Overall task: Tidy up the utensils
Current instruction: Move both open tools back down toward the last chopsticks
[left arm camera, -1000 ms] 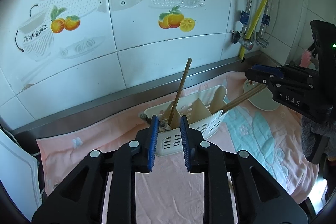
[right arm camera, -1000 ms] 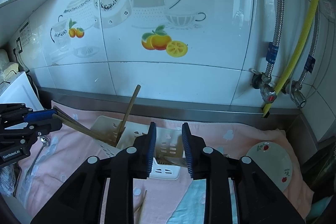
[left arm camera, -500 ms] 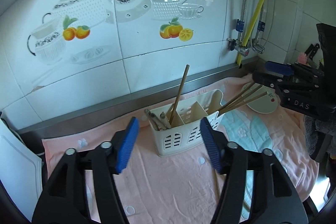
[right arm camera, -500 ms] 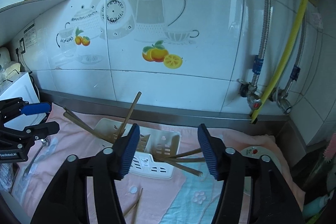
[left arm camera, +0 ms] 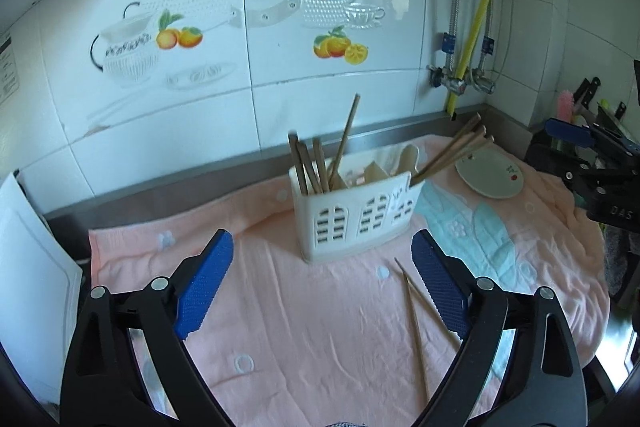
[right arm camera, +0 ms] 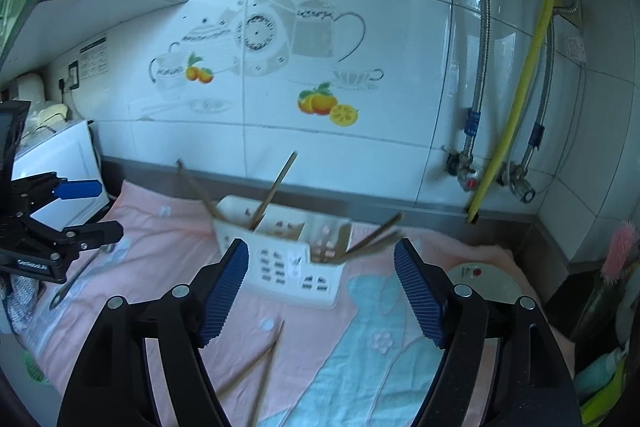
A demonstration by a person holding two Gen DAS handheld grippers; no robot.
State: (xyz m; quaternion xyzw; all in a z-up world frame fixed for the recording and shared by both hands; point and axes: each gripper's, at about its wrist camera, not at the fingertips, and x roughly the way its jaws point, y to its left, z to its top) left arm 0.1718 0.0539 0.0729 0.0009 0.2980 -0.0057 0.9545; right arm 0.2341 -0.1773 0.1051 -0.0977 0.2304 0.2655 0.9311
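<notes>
Utensils stand in a white caddy [left arm camera: 356,215] at frame centre on the pink towel [left arm camera: 280,307]. Left gripper [left arm camera: 322,291] and right gripper [right arm camera: 322,291] both gape wide, empty. Only the right wrist view shows a spoon [right arm camera: 76,277] at left; loose chopsticks [left arm camera: 416,319] lie lower right.

A pink towel [left arm camera: 320,307] with a light blue pattern covered the surface in front of the tool. A small white plate [left arm camera: 490,175] with a red mark lay on it, forward and to the right of the left tool. Behind stood a white tiled wall [right arm camera: 360,7] with printed teapots and oranges [right arm camera: 326,103]. A yellow hose [right arm camera: 516,99] ran down the wall at the right, between two metal hoses. A pink brush [right arm camera: 618,251] stood at the far right.
</notes>
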